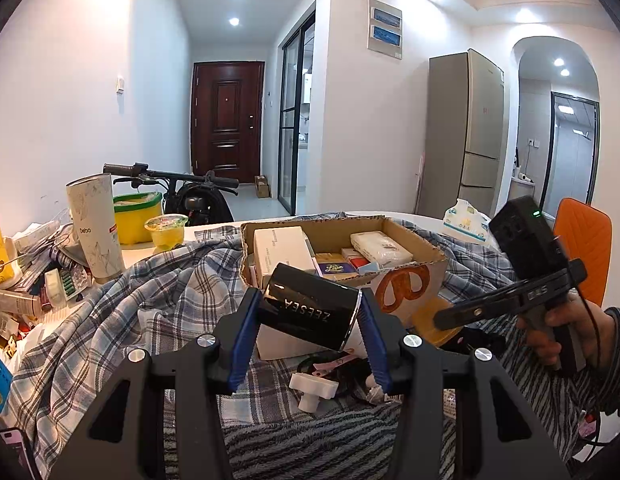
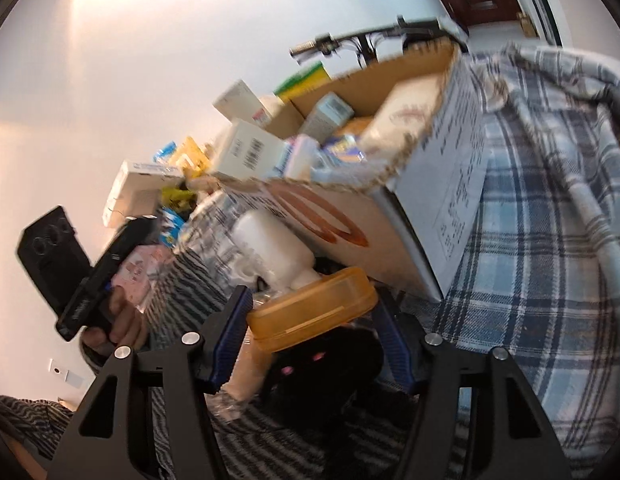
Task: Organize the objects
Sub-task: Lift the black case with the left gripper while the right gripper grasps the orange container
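Two grippers, two catches beside the cardboard box

The left gripper clamps a black ZEESEA jar before the cardboard box; the right gripper's blue pads flank an orange lidded container, contact unclear through blur.

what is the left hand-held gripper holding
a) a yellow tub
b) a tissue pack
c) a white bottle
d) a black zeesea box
d, in the left wrist view the blue pads of the left hand-held gripper press on both ends of the black ZEESEA box, held in front of the cardboard box.
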